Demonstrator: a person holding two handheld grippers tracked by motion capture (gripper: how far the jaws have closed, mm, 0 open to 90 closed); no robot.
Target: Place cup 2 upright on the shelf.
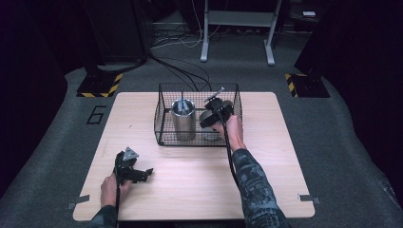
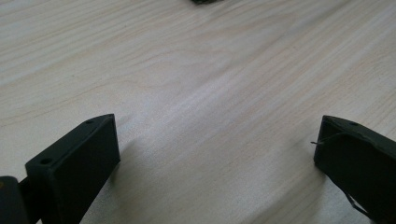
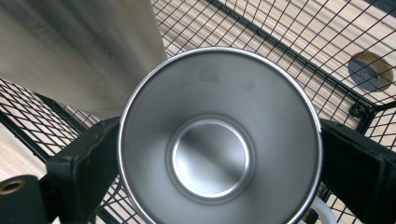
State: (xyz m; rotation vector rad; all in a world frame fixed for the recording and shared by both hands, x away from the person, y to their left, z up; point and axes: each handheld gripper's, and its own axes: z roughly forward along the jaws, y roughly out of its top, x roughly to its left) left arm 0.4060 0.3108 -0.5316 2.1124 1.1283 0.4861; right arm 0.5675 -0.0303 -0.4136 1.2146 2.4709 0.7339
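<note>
Right hand-held gripper (image 3: 219,140) clamped across steel cup (image 3: 219,135), inside wire basket (image 1: 164,102).
Cup mouth-up, just right of tall canister (image 1: 183,118); left hand-held gripper (image 2: 217,154) spread wide, idle on desk (image 1: 190,180).

In the right gripper view, the steel cup (image 3: 219,140) is cut off at the bottom edge, and we see its handle (image 3: 322,212) as a white sliver only. It hides the jaw faces, so we cannot confirm contact. The tall steel canister (image 3: 79,51) runs off the top and left edges. In the high view, the right gripper (image 1: 212,114) covers most of the cup. In the left gripper view, a dark object (image 2: 205,1) at the top edge is too clipped to identify.
</note>
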